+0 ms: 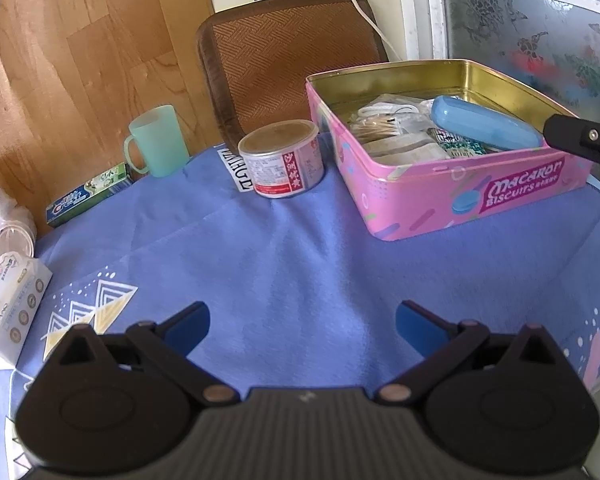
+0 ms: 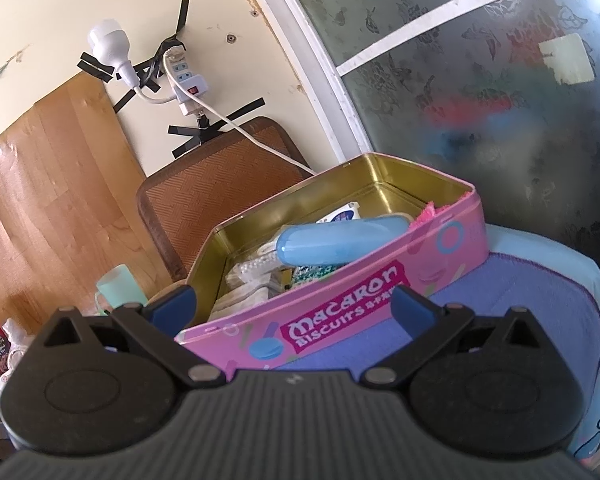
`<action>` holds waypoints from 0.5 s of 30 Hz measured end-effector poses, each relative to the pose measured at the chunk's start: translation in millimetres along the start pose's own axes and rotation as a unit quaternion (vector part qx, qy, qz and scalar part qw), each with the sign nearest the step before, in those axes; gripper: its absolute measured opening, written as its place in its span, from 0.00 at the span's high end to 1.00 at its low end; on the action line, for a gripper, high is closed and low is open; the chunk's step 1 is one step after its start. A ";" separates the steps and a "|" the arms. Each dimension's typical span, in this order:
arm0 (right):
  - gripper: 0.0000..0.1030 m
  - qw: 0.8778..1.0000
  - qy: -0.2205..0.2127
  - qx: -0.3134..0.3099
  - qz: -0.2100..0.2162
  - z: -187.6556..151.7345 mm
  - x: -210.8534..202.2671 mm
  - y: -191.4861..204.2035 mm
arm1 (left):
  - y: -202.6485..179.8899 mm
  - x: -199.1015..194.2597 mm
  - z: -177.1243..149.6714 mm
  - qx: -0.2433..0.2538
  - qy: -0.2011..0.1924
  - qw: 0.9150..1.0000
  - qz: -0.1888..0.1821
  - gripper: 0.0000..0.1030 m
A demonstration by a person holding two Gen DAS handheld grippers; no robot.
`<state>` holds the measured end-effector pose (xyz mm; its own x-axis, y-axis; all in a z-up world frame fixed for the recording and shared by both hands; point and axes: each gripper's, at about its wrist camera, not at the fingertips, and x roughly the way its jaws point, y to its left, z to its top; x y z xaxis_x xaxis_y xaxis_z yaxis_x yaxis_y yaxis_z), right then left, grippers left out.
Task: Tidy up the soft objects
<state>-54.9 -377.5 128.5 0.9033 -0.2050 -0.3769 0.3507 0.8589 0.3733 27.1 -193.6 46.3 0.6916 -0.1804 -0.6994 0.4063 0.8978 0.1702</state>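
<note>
I see the cloth (image 1: 284, 248) on the table, then the pink tin (image 1: 460, 196) already holding soft packets, then the tissue pack (image 1: 10, 308) at far left. Both my left gripper (image 1: 302, 326) and right gripper (image 2: 294, 306) are spread, empty. I think the right one may bump the tin, being so near.

The biscuit tin (image 1: 452, 196) is pink with pastel confetti shapes outside and gold inside, holding a light blue case (image 1: 486, 122). The tablecloth (image 1: 284, 256) is periwinkle blue with white-and-yellow triangles. The mug (image 1: 158, 142) is mint green, the can (image 1: 282, 158) silver with red labels.
</note>
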 end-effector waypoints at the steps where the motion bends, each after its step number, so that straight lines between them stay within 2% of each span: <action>1: 0.00 1.000 0.000 0.001 -0.001 0.1 0.1 0.1 | -0.5 0.2 -0.2 0.001 0.001 1.000 0.000 0.00; 15: 0.00 1.000 0.003 0.005 -0.003 -2.2 0.2 -1.9 | -2.7 3.9 -3.0 0.003 0.010 1.000 -0.005 0.00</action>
<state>-56.0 -378.1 125.8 0.8999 -0.2070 -0.3838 0.3583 0.8527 0.3801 26.8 -195.6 41.0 0.6758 -0.1813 -0.7144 0.4169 0.8933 0.1676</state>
